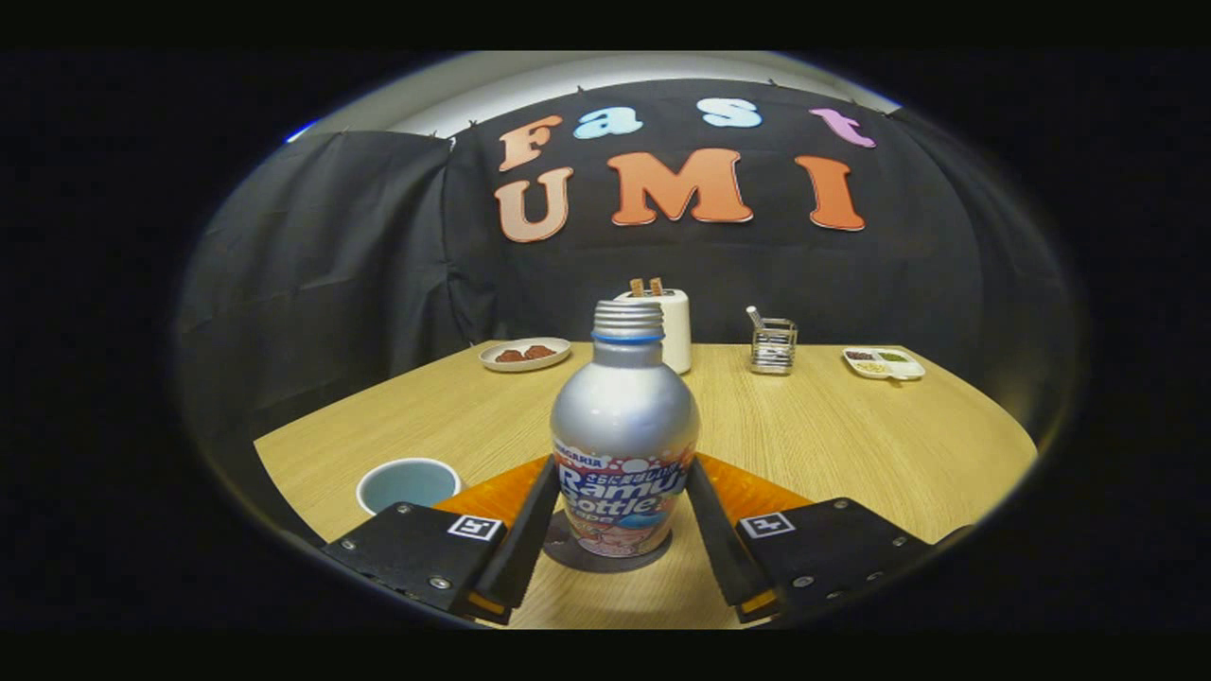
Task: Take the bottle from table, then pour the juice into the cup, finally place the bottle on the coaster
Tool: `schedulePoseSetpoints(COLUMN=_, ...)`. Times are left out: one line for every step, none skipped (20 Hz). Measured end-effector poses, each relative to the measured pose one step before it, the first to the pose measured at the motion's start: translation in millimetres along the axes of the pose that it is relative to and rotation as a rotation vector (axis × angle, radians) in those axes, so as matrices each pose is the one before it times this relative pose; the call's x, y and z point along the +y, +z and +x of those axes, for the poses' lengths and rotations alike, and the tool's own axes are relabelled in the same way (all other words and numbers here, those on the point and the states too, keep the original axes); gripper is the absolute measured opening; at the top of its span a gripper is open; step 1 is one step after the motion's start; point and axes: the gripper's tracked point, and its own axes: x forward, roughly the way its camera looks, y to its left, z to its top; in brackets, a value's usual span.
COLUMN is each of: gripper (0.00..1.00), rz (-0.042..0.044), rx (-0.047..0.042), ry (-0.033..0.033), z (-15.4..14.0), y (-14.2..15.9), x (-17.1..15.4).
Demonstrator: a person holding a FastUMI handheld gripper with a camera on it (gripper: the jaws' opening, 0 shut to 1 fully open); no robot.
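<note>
Above table (pixel 833 435), level tongs (pixel 620 511) clamping bottle (pixel 624 426).

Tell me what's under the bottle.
A dark round coaster lies under the bottle, its rim showing around the base; its middle is covered. The tool has both fingers at the bottle's sides.

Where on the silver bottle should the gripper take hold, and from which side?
Probably the wide lower body of the bottle, at the label band, approached level from the front. It stands upright on a dark coaster, and its shoulder tapers to a narrow threaded neck that gives less to hold. The gripper already brackets that band, fingers on either side.
</note>
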Motion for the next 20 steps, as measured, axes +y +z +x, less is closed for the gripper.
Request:
schedulePoseSetpoints(gripper=0.76, rz=0.00021, rx=0.00287, ry=0.00039, z=1.11, y=-1.35, x=0.44)
schedulePoseSetpoints(gripper=0.76, rz=-0.00119, rx=0.00049, ry=0.00067, z=-0.12, y=-0.88, x=0.39)
schedulePoseSetpoints(gripper=0.76, rz=-0.00164, rx=0.00237, ry=-0.00021, z=-0.30, y=-0.36, x=0.47)
schedulePoseSetpoints(gripper=0.76, rz=-0.00096, rx=-0.00385, ry=-0.00107, z=0.12, y=0.26, x=-0.83)
schedulePoseSetpoints(gripper=0.76, rz=-0.00192, rx=0.00083, ry=-0.00067, z=-0.07, y=-0.21, x=-0.77)
schedulePoseSetpoints(gripper=0.76, rz=-0.00090, rx=-0.00061, ry=-0.00003, z=-0.27, y=-0.67, x=0.88)
schedulePoseSetpoints(gripper=0.77, rz=-0.00216, rx=-0.00154, ry=-0.00066, z=-0.14, y=0.35, x=0.17)
schedulePoseSetpoints(gripper=0.77, rz=-0.00284, rx=-0.00056, ry=-0.00032, z=-0.26, y=-0.54, x=0.39)
schedulePoseSetpoints(gripper=0.77, rz=-0.00357, rx=0.00019, ry=-0.00091, z=-0.10, y=0.17, x=0.17)
schedulePoseSetpoints(gripper=0.77, rz=-0.00238, rx=0.00006, ry=-0.00170, z=-1.12, y=-0.43, x=0.35)
schedulePoseSetpoints(gripper=0.77, rz=-0.00102, rx=0.00353, ry=-0.00251, z=-0.87, y=-0.17, x=-0.77)
schedulePoseSetpoints(gripper=0.77, rz=0.00374, rx=0.00174, ry=-0.00606, z=-0.29, y=-1.09, x=-0.35)
schedulePoseSetpoints(gripper=0.77, rz=0.00540, rx=-0.00025, ry=-0.00548, z=0.20, y=0.28, x=-0.21)
schedulePoseSetpoints(gripper=0.77, rz=0.00415, rx=-0.00112, ry=-0.00519, z=-1.65, y=-0.28, x=-0.31)
schedulePoseSetpoints(gripper=0.78, rz=0.00121, rx=0.00028, ry=-0.00235, z=-0.24, y=0.36, x=0.23)
schedulePoseSetpoints(gripper=0.78, rz=0.00160, rx=0.00353, ry=0.00056, z=0.02, y=-1.14, x=1.24)
schedulePoseSetpoints(gripper=0.79, rz=0.00000, rx=0.00094, ry=-0.00119, z=-0.31, y=-0.39, x=0.04)
schedulePoseSetpoints(gripper=0.79, rz=-0.00162, rx=0.00392, ry=0.00250, z=0.41, y=-1.51, x=2.14)
schedulePoseSetpoints(gripper=0.79, rz=-0.00302, rx=0.00439, ry=0.00556, z=0.26, y=-1.18, x=2.13)
schedulePoseSetpoints(gripper=0.79, rz=-0.00509, rx=0.00438, ry=0.00255, z=-0.84, y=-1.33, x=1.96)
